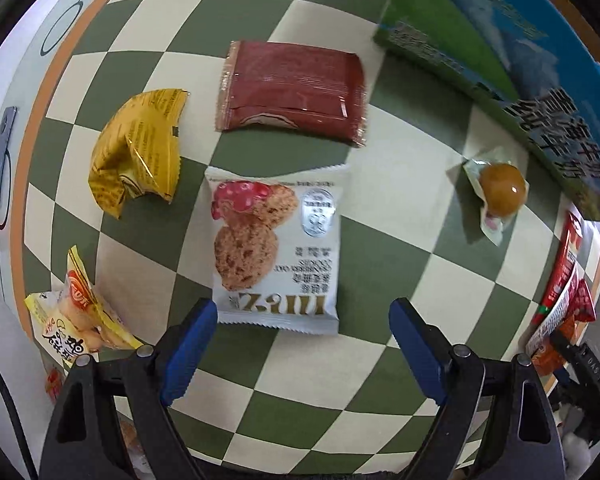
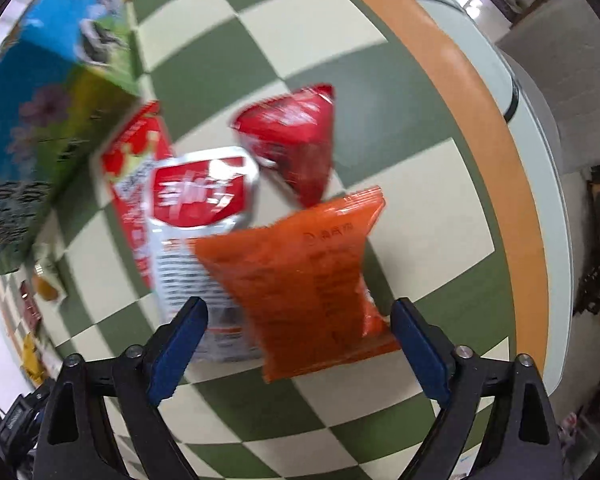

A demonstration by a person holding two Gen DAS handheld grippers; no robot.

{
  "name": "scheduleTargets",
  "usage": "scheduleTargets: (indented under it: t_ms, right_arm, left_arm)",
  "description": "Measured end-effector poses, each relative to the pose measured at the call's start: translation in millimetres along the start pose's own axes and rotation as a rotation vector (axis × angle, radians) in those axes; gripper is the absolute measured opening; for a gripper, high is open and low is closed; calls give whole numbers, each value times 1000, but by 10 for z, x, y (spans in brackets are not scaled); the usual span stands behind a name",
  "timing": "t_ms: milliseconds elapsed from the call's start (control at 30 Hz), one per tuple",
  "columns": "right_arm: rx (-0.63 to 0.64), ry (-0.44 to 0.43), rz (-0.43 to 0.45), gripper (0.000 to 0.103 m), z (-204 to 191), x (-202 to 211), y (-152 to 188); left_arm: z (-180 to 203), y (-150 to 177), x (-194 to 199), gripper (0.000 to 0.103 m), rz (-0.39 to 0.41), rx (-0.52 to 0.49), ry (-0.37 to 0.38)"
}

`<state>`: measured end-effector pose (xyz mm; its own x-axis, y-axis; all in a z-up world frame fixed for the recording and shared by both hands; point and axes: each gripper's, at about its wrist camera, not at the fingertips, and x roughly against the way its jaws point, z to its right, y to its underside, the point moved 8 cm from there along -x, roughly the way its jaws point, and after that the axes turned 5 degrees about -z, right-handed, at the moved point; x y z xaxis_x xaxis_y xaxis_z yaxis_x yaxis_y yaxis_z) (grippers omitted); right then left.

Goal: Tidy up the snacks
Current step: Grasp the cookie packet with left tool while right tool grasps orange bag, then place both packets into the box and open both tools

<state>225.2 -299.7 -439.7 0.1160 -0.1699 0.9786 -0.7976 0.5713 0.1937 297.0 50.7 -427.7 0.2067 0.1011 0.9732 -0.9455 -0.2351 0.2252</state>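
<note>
My left gripper (image 1: 304, 314) points down at the checkered tablecloth (image 1: 380, 264) and stands open, just above the lower edge of a white cranberry-oat cookie packet (image 1: 276, 248). Beyond it lie a dark red packet (image 1: 292, 90), a crumpled yellow packet (image 1: 136, 152) and a round brown sweet in clear wrap (image 1: 500, 190). My right gripper (image 2: 300, 308) also points down and is open. An orange packet (image 2: 300, 280) lies between its fingers, but the pads do not press on it. A silver-and-red pouch (image 2: 196, 220), a red triangular packet (image 2: 296, 140) and a flat red packet (image 2: 132, 152) lie beside it.
A large blue-and-green printed carton (image 1: 500, 52) stands at the back right; in the right wrist view the carton (image 2: 40, 120) is on the left. A yellow biscuit packet (image 1: 80, 312) lies at the left near the cloth's orange border (image 1: 28, 184). The table edge (image 2: 540, 184) runs along the right.
</note>
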Motion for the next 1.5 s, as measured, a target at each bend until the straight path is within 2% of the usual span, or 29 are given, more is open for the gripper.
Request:
scheduleTargets:
  t_ms: [33,133,167,367,533,567,600,633,700,867,1033,1167,1300,1367,1500]
  right_arm:
    - [-13,-10,1,70,34,-20,3]
    - [-12,-13,28,56,79,35,23]
    - [-6,-8,40,55,79,73,33]
    - [43,-45,99,54,-67,410,151]
    - [142,-75,89,54,-435,500,303]
    - [163,-71,86,54,-526,495,339]
    - [178,-70,81,54,-573,492,363]
    - [195,-70,70,54,-648,474,397]
    - [213,-75,53,54,-805,425,513]
    - [274,-72,26,53,-1053,343,644]
    - [326,-84,24,53,-1264,394,715]
    - [350,-115,24,53,-1406,518,727]
    - [370,-164,41,53,-1571,796,687]
    - [378,-197,62,53,-1675,1002,637]
    - [391,-263,108,53,-1910,1457,454]
  left_arm:
    - [-11,-8,-7,88,-5,5,6]
    - [-65,-65,-23,88,-19,12,17]
    - [-76,-101,-33,88,-24,12,20]
    - [-104,-228,-161,88,-72,-5,22]
    - [-120,-337,-321,88,-97,-7,8]
    - [-171,-358,-361,87,-94,-4,11]
    - [-209,-383,-375,76,-84,1,6]
    - [-254,-404,-385,72,-72,5,-4]
    - [-264,-462,-339,71,-32,10,12]
    - [-279,-472,-228,71,15,-13,-12]
    - [-72,-311,43,71,68,-81,7]
    - [154,-214,482,71,131,-141,63]
    - [457,-208,1122,71,225,-196,129]
    - [643,-200,1370,71,248,-219,166]
    - [998,-449,1778,71,287,-245,195]
